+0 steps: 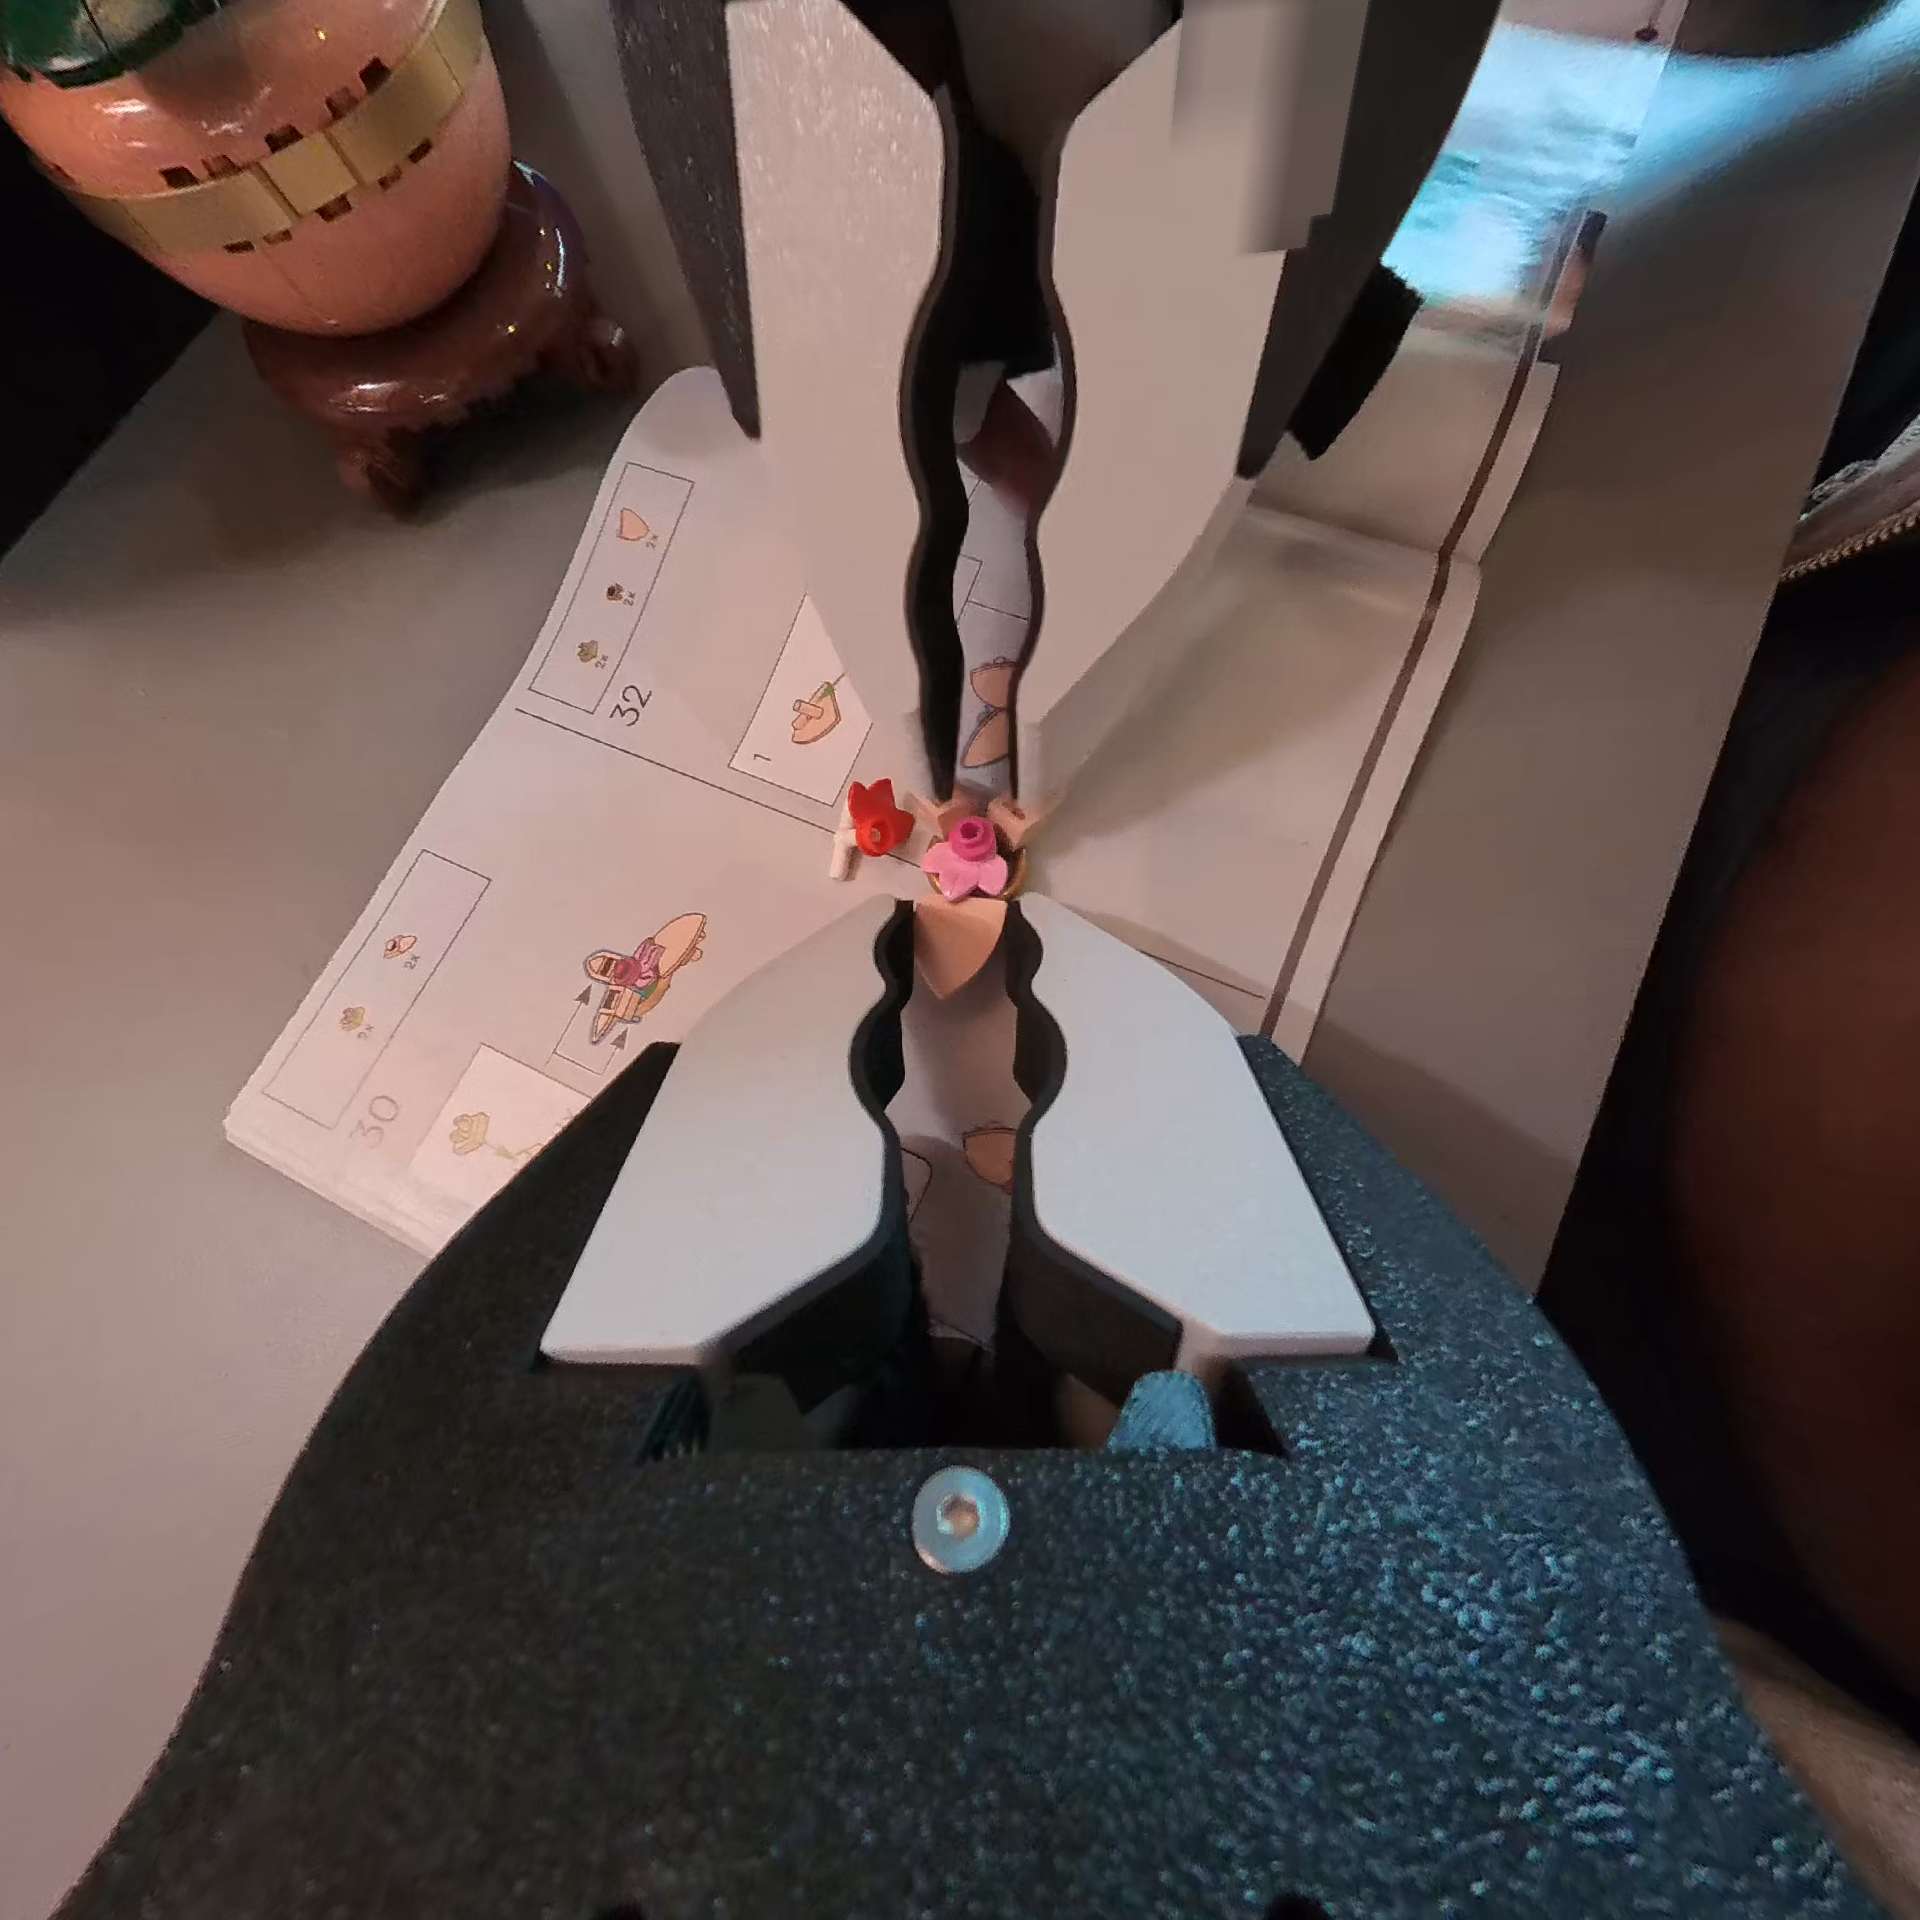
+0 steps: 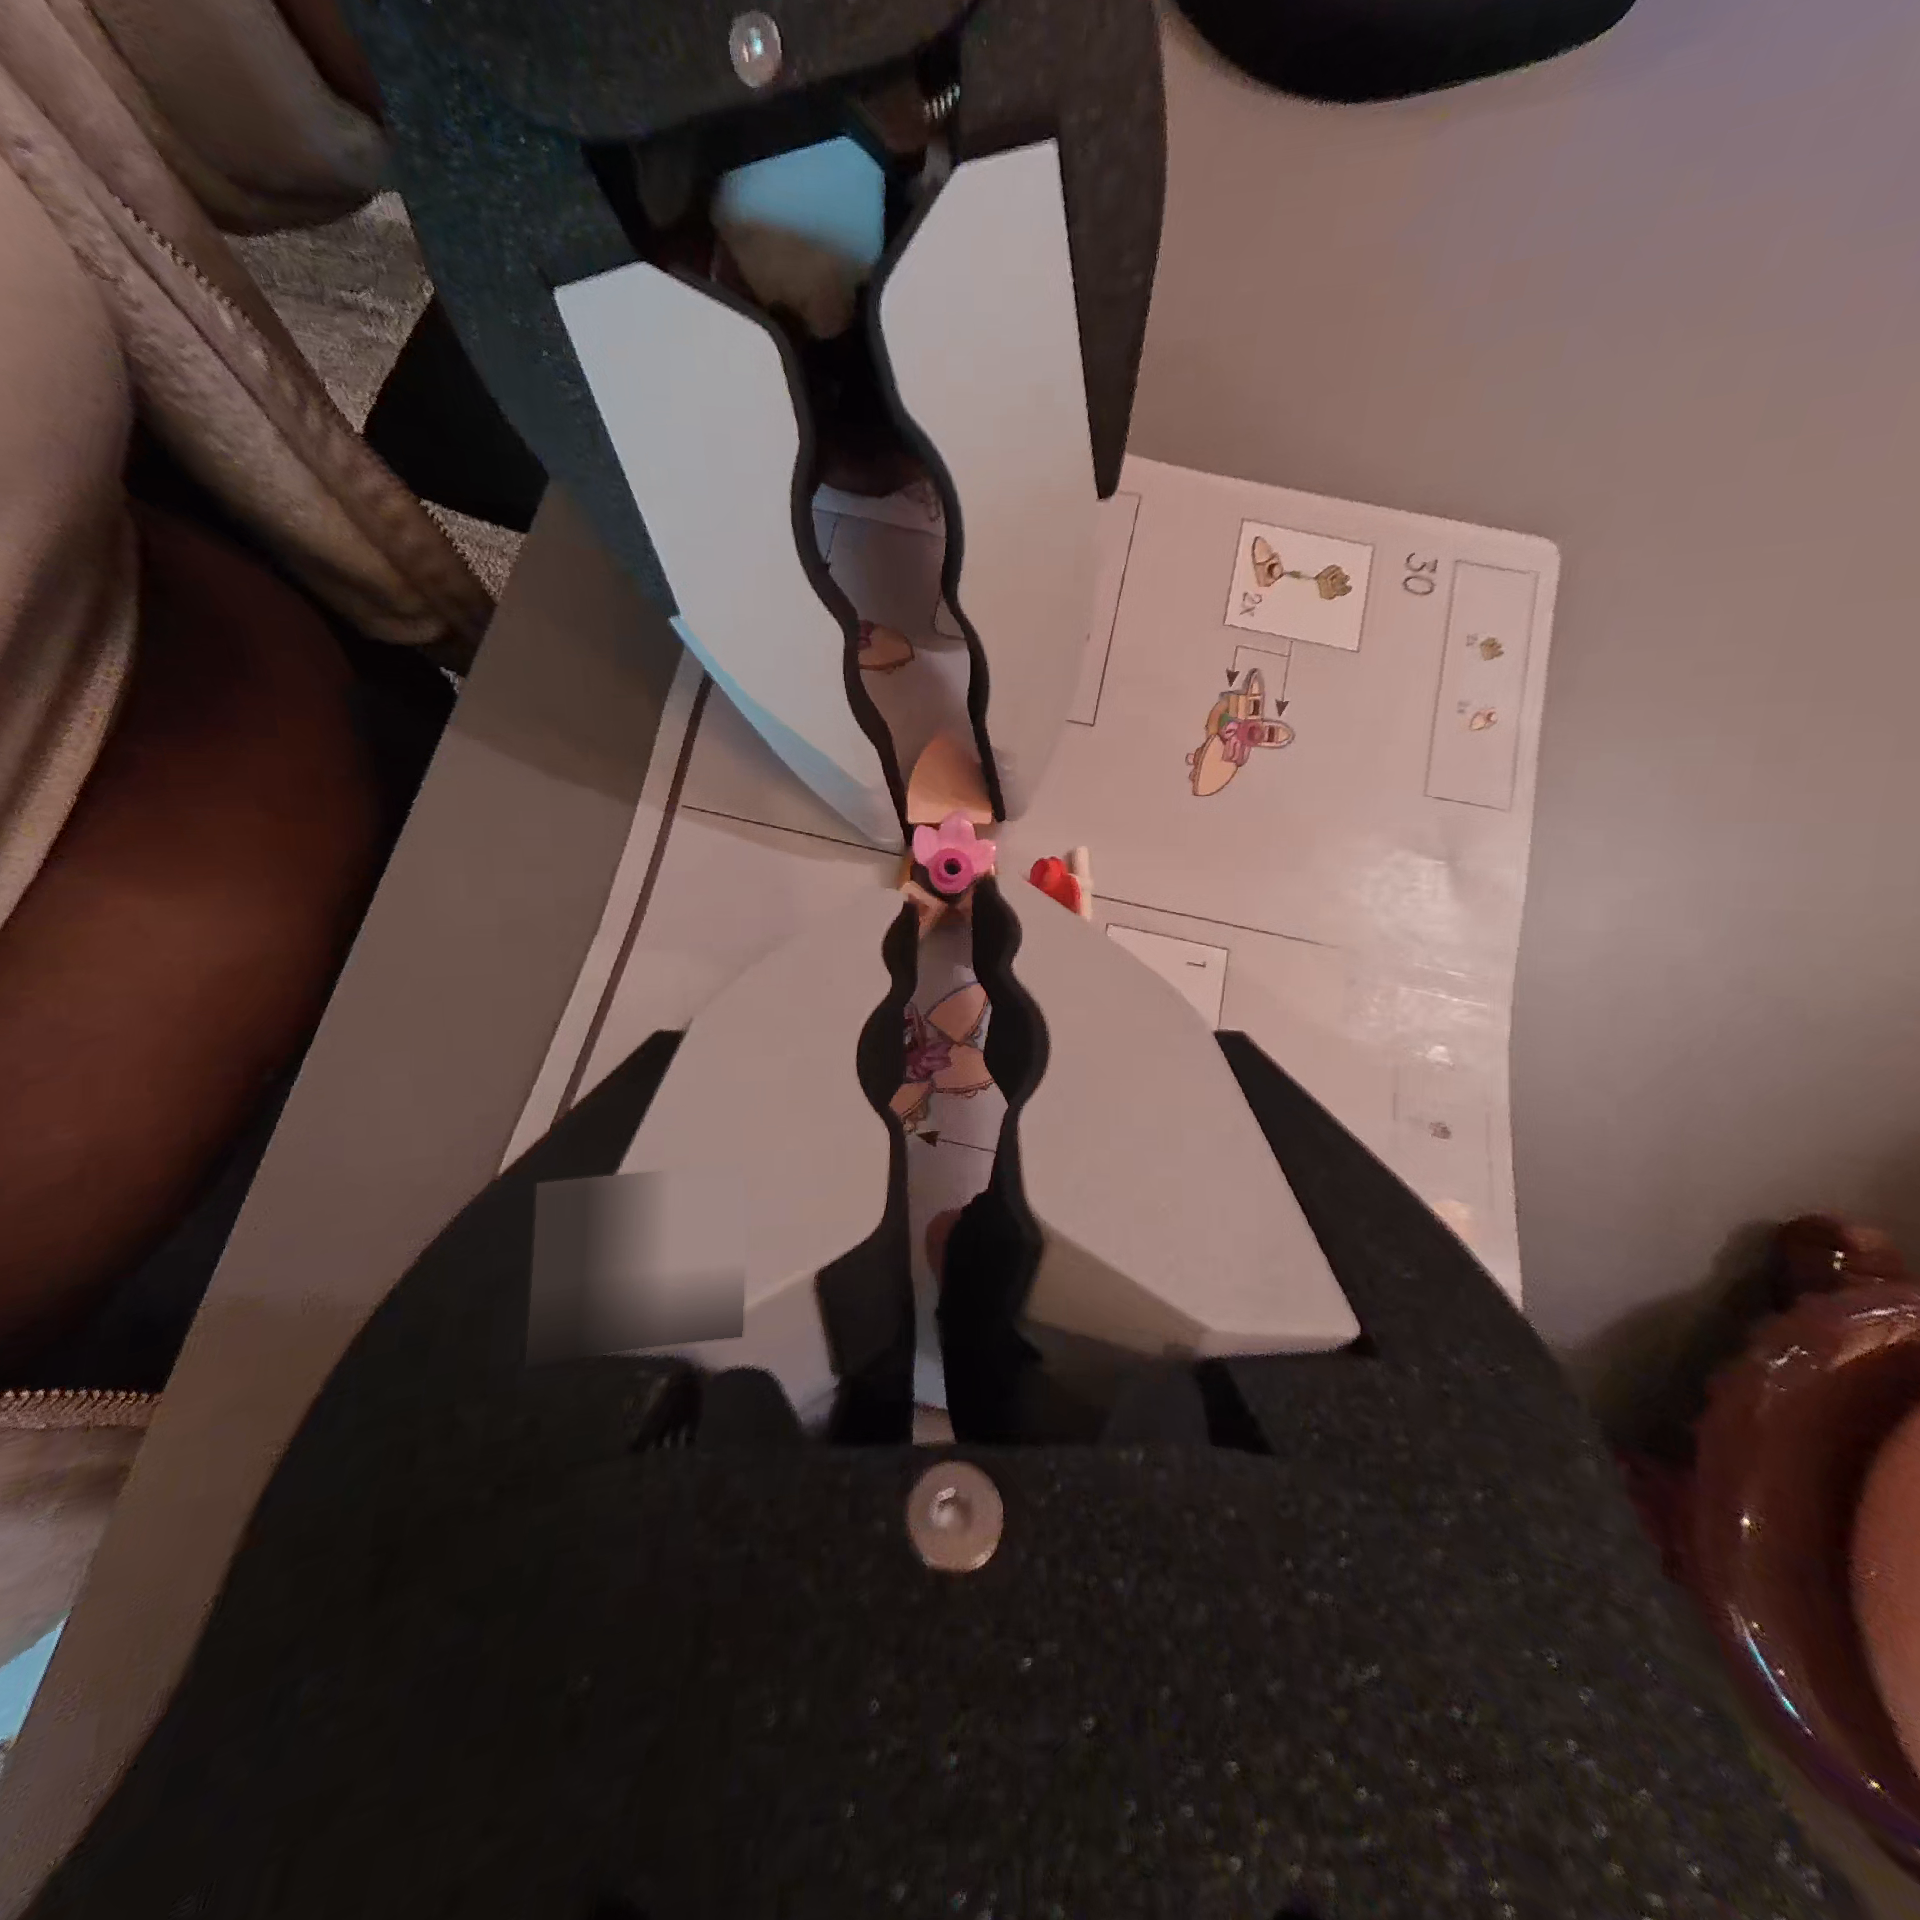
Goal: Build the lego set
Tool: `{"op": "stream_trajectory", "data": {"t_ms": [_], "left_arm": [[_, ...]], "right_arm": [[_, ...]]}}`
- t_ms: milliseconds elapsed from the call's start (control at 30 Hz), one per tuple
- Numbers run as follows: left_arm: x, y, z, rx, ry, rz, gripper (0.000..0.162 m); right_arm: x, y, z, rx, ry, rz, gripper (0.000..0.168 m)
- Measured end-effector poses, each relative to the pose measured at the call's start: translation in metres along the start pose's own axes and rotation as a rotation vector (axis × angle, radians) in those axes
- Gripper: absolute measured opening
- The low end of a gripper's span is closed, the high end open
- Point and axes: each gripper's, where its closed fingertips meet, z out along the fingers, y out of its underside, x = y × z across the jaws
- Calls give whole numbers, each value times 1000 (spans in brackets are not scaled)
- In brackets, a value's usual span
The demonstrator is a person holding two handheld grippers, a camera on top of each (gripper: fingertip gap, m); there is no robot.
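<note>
My left gripper point(image 1: 956, 920) is shut on a tan petal piece point(image 1: 954, 951) that carries a pink flower point(image 1: 966, 857) with a magenta centre. My right gripper point(image 1: 982, 805) comes in from the opposite side, tip to tip, shut on a small tan piece point(image 2: 940, 909) right against the flower. In the right wrist view the right gripper point(image 2: 948, 906) is below, the left gripper point(image 2: 945, 805) above with the petal point(image 2: 943, 779), and the pink flower point(image 2: 945, 857) between them. A red flower point(image 1: 878, 821) on a white piece lies on the booklet beside them point(image 2: 1055, 878).
The open instruction booklet point(image 1: 499, 935) lies on the grey table under both grippers point(image 2: 1351, 987). A built pink model with a gold band on a brown stand point(image 1: 281, 208) stands at the booklet's far corner point(image 2: 1818, 1507). A person's lap point(image 1: 1766, 1039) is at the table edge. Both grippers' tips are close together, under 4 cm apart.
</note>
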Motion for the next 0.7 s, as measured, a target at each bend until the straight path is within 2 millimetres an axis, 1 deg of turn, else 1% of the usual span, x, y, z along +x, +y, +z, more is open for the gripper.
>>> {"op": "stream_trajectory", "data": {"t_ms": [267, 400, 533, 700], "left_arm": [[0, -1, 1, 5, -6, 17, 16], [0, -1, 1, 6, -1, 12, 16], [0, -1, 1, 6, 2, 10, 16], [0, -1, 1, 7, -5, 19, 16]], "right_arm": [[1, 1, 2, -49, 16, 13, 9], [0, 1, 2, -106, 33, 5, 7], [1, 1, 3, -197, 28, 19, 5], [1, 2, 3, -244, -9, 74, 5]]}}
